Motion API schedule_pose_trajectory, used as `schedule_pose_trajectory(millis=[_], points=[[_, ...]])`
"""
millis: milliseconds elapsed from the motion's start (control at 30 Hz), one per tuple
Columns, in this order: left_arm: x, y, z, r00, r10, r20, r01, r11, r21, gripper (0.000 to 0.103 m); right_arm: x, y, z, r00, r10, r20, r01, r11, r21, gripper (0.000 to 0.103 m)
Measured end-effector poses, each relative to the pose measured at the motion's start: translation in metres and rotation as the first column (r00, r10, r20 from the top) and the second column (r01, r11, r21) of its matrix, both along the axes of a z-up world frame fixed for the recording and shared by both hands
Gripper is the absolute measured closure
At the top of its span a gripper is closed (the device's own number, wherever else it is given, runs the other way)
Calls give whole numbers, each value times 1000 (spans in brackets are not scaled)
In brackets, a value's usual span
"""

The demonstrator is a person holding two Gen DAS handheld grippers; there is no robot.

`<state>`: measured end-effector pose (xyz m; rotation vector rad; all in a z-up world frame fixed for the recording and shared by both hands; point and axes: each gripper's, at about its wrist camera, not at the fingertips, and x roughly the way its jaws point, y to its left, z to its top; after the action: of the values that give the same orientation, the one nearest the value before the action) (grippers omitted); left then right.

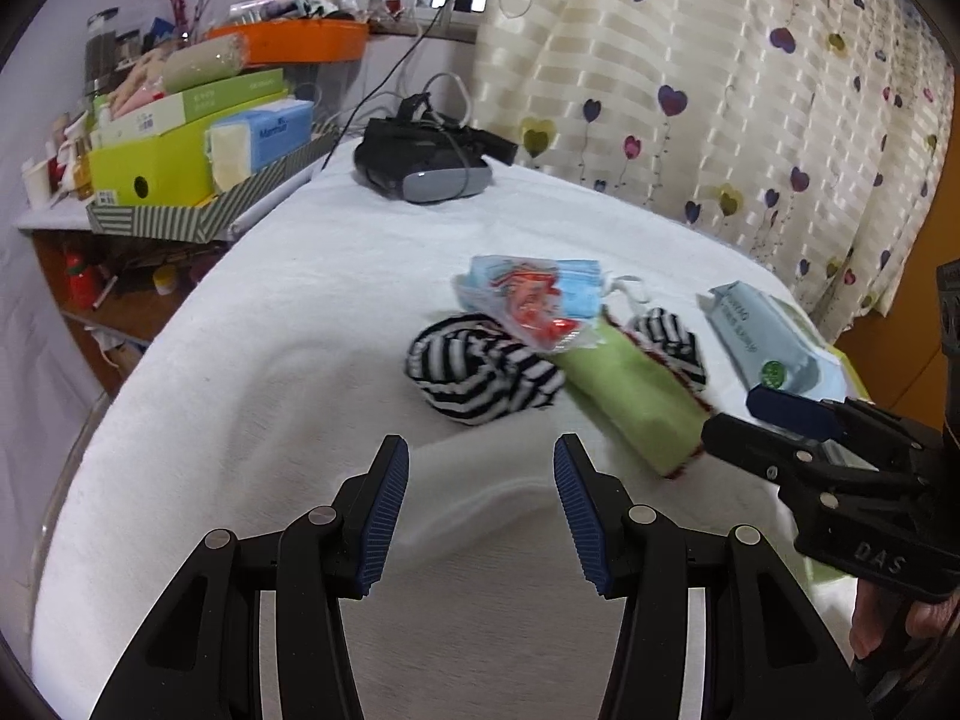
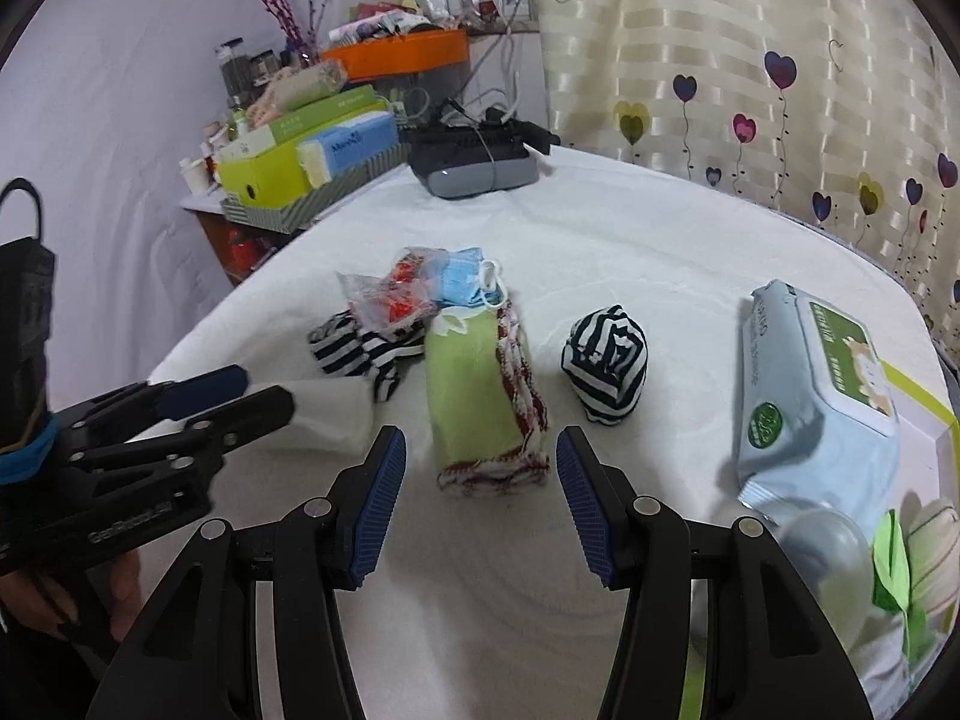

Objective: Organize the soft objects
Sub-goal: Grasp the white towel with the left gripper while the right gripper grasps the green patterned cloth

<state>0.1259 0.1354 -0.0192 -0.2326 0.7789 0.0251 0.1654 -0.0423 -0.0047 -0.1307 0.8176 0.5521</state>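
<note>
Green towel (image 2: 474,384), folded into a long roll with a red-and-white fringe, lies straight ahead of the right gripper (image 2: 481,501), its long axis running away from the jaws and its near end just beyond the fingertips, centred on the gap. Those jaws are spread wide with nothing between them. That makes the right hand the nearer one for the towel; from the left gripper (image 1: 481,510) it lies off to the right and slanted.

Left jaws are likewise spread and empty, pointing at a striped sock bundle (image 1: 480,375) lying on the white surface (image 1: 288,324) just ahead, with a packet of face masks (image 1: 531,294) resting against it. A second striped ball (image 2: 605,363) sits apart to the towel's right, and a wet-wipes pack (image 2: 804,396) lies further right.
</note>
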Motion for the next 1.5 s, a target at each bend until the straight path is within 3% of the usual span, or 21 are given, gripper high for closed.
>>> schedule_pose_trajectory(millis=[267,633,667,767,1267,1500], points=[[20,6,-19,996,-43,-72,45,999,24,53,22,9,-16,998,-51,-37,50,999,-18,49],[15,-1,-23,993,-80,-81,84,995,48,52,27,27,-34,995,-16,-99,12,999,-37,53],[14,-1,-23,993,-83,-82,87,995,50,52,26,27,-34,995,-17,-94,13,999,-36,63],[8,-5,-21,992,-94,-84,98,994,48,52,24,23,-30,996,-14,-91,12,1000,-23,72],[-23,-23,-14,988,-132,-79,136,989,49,52,-10,-6,-10,999,-23,-47,24,999,25,74],[-7,-27,-22,990,-107,-90,117,987,110,52,-15,-8,-4,999,-22,-32,23,999,37,74]])
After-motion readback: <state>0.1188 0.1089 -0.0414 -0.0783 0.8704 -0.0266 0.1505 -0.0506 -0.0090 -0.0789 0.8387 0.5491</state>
